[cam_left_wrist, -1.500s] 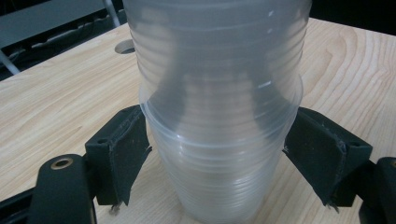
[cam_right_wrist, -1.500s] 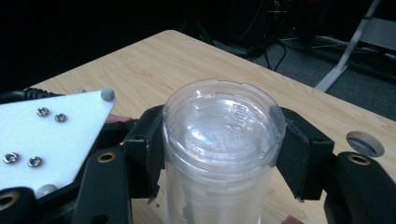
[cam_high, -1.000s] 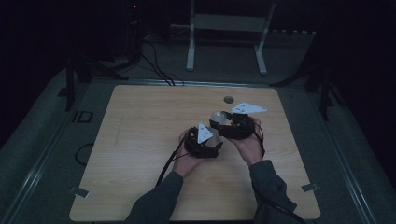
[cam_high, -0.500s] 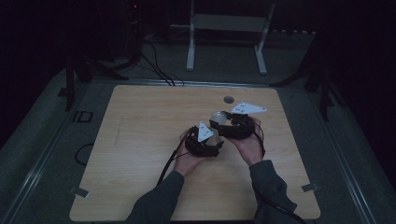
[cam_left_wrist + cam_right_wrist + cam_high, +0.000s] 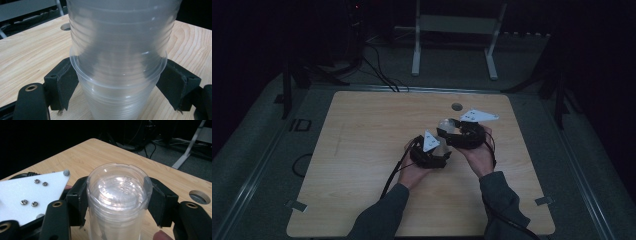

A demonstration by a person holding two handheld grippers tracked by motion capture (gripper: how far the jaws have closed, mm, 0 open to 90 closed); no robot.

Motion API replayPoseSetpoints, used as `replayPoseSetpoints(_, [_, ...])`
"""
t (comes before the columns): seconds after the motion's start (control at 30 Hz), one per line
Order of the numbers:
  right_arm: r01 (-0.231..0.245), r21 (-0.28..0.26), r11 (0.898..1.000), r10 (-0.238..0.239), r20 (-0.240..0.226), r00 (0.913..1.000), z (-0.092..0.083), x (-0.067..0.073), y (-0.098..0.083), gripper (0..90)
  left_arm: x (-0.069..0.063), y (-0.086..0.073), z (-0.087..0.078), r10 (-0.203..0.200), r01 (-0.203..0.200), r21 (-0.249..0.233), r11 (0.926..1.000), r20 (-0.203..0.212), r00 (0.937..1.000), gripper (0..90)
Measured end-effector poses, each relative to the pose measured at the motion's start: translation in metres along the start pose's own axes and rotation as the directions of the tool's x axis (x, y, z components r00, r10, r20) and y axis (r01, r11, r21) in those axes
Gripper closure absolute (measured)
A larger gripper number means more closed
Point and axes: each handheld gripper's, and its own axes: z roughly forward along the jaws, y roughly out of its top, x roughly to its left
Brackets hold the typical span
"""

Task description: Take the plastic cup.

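Observation:
A stack of nested clear plastic cups (image 5: 445,124) hangs over the middle of the wooden table (image 5: 362,145), held between both hands. My left gripper (image 5: 441,150) has just been closing. In the left gripper view its pads (image 5: 65,82) press on the rim of the outermost cup (image 5: 120,100), and the inner cups (image 5: 120,37) rise out of it. My right gripper (image 5: 448,131) is shut on the other end of the stack. In the right gripper view the cup's closed base (image 5: 117,183) faces the camera between the two pads (image 5: 80,197).
A round hole (image 5: 456,106) is cut in the table just beyond the grippers, also seen as the hole (image 5: 198,196) at the right. A white stand (image 5: 452,25) and cables (image 5: 377,70) lie on the dark floor behind the table.

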Motion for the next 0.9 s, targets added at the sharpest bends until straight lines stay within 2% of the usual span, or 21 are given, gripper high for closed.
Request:
replayPoseSetpoints(0.5, [0.018, -0.049, 0.999, -0.018, 0.009, 0.9998, -0.012, 0.003, 0.017, 40.8, 0.000, -0.002, -0.001, 0.004, -0.004, 0.010, 0.9999, 0.000, 1.0000, 20.3])
replayPoseSetpoints(0.7, [0.018, -0.085, 0.996, -0.017, 0.013, 0.9998, -0.019, 0.005, 0.027, 40.7, 0.001, 0.001, -0.007, -0.020, 0.020, -0.010, 0.9998, 0.005, 0.9998, 17.4])
replayPoseSetpoints(0.87, [0.024, -0.097, 0.995, -0.023, 0.012, 0.9997, -0.023, 0.007, 0.032, 40.7, 0.002, 0.003, -0.011, -0.025, 0.025, -0.018, 0.9995, 0.009, 0.9997, 17.3])
replayPoseSetpoints(0.9, [0.034, -0.110, 0.993, -0.033, 0.015, 0.9993, -0.027, 0.009, 0.038, 40.7, 0.003, 0.004, -0.014, -0.029, 0.029, -0.023, 0.9993, 0.012, 0.9995, 17.3])
